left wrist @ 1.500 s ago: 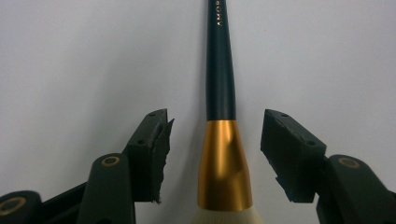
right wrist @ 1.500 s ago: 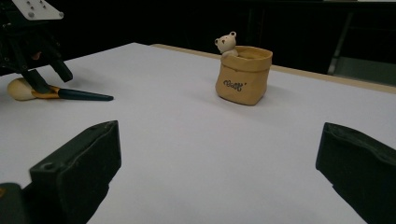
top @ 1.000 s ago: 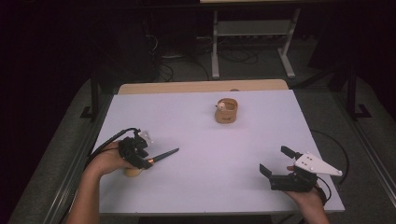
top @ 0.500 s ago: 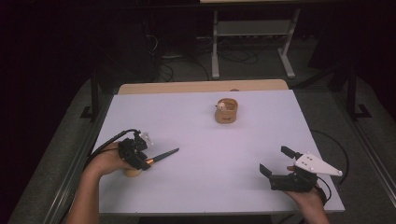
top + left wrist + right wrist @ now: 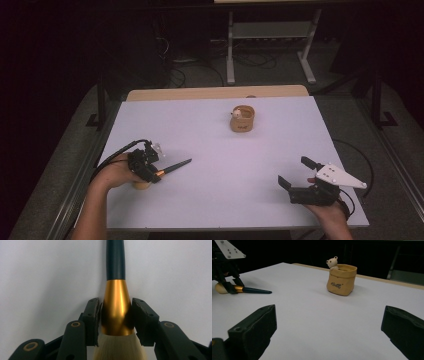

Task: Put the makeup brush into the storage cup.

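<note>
Tongs on the left (image 5: pixel 159 173) have just been closing and now clamp the gold collar of a makeup brush (image 5: pixel 116 307) lying flat on the white worktop (image 5: pixel 210 145), probably for a firm lift. Farther back sits a tan pouch (image 5: pixel 242 120). Right tongs (image 5: pixel 295 174) rest wide apart, empty.

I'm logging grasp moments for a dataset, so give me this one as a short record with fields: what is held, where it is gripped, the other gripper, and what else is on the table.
left gripper: jaws have just been closing, now clamped on the makeup brush
makeup brush: gripped at the gold ferrule, dark handle pointing away from the jaws, pale bristles toward the gripper
brush position: lying on the white table, near its left edge
right gripper: open, holding nothing, resting near the front right of the table
holder: tan bag-shaped pot with a small bear figure at its rim, standing apart near the far side
</note>
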Available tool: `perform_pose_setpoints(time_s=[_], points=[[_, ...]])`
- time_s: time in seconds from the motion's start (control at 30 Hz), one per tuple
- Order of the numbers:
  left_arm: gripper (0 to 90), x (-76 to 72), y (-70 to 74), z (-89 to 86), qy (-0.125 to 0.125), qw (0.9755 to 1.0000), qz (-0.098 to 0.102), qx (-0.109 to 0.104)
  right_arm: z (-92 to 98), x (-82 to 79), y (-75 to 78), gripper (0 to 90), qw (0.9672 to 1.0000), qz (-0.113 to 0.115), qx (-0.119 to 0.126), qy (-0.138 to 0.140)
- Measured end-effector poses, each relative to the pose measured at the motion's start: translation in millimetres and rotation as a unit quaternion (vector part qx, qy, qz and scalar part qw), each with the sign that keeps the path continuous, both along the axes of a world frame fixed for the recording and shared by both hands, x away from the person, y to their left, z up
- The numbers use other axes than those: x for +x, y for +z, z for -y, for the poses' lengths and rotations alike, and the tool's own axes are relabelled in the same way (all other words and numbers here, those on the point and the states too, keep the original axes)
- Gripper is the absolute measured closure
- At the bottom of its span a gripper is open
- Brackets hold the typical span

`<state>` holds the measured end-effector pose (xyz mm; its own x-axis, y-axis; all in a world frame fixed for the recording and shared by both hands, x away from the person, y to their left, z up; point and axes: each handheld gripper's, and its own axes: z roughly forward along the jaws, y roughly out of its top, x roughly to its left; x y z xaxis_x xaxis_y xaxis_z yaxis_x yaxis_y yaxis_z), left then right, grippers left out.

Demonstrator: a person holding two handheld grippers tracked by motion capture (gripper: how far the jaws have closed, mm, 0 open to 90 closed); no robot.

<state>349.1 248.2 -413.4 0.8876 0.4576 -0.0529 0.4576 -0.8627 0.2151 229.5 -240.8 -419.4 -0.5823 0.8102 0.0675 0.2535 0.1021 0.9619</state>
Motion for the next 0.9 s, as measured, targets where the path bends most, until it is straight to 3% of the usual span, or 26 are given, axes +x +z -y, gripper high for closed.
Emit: perform_pose_setpoints(time_s=[0.4,0.8,0.9], points=[[62.1,-3.1,0.4,5.9,-0.013,0.9993,0.016,0.031,-0.2,0.2,-0.1,0.0,1.0000,0.000,0.000,0.000],[62.6,-1.9,0.2,2.4,-0.001,0.9999,0.014,0.009,0.1,0.4,-0.2,0.0,1.0000,0.000,0.000,0.000],[62.6,-2.2,0.5,3.3,-0.007,0.9998,0.015,0.010,-0.7,0.5,-0.4,0.0,1.0000,-0.001,0.001,0.000]])
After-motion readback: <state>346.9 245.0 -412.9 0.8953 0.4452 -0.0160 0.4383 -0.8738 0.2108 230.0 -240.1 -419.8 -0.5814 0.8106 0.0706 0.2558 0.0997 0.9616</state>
